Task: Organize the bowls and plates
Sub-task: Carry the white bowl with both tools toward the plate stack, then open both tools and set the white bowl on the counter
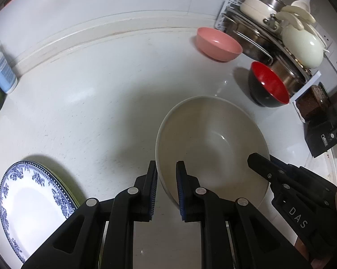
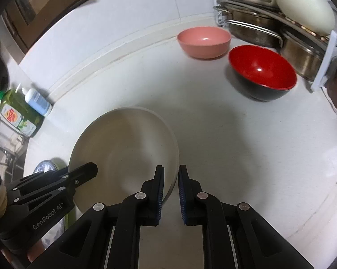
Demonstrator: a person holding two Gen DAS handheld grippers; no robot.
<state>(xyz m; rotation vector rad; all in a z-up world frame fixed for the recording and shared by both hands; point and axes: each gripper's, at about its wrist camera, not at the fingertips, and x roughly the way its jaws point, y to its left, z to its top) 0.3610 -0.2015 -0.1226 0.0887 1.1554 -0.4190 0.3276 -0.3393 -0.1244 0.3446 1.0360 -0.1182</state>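
White counter (image 1: 90,89) carries a cream bowl (image 1: 213,139) whose rim both claws straddle: left claw (image 1: 166,192) and right claw (image 2: 171,196), each spread, one finger inside. Ahead sit a red bowl (image 2: 261,70) and pink bowl (image 2: 203,40); a blue-patterned plate (image 1: 31,204) lies left of the left claw.

White counter (image 1: 96,103) bears bowls (three) (image 2: 204,42), plates (image 1: 31,201).

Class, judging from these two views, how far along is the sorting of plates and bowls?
Done: the patterned plate already lies on another plate. In hand: the left gripper and right gripper straddle opposite rims of the cream bowl. Left: the pink bowl and red bowl stand separate, unstacked.
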